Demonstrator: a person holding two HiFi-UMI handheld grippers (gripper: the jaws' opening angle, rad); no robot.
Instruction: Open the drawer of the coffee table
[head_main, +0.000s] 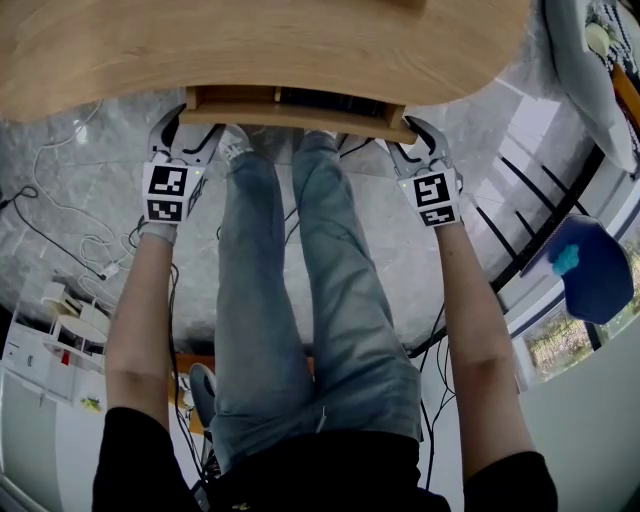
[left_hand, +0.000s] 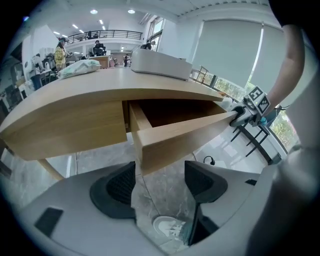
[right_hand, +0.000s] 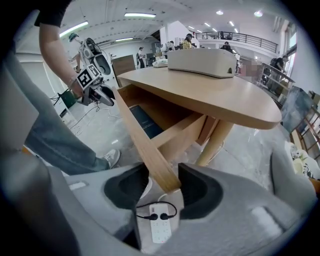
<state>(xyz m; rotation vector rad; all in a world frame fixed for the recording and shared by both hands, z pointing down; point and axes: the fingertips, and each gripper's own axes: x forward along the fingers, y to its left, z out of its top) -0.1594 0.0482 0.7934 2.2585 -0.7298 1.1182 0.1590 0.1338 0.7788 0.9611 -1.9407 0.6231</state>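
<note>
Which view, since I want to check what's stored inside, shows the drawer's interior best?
The right gripper view: it looks into the open drawer, where a dark flat item lies. The left gripper view shows the drawer from one corner, interior shadowed. The head view shows only a narrow strip under the tabletop.

A light wooden table (head_main: 250, 50) has a thick, smooth top with rounded, curving edges and stands on a round wooden leg seen at one end. Under the top, at its near edge in the head view, a shallow drawer (head_main: 300, 112) of the same pale wood is pulled partly out and sits level. Its plain front board, with no handle showing, stands clear of the table's side panel, and the side boards and shadowed inside are open to view.
</note>
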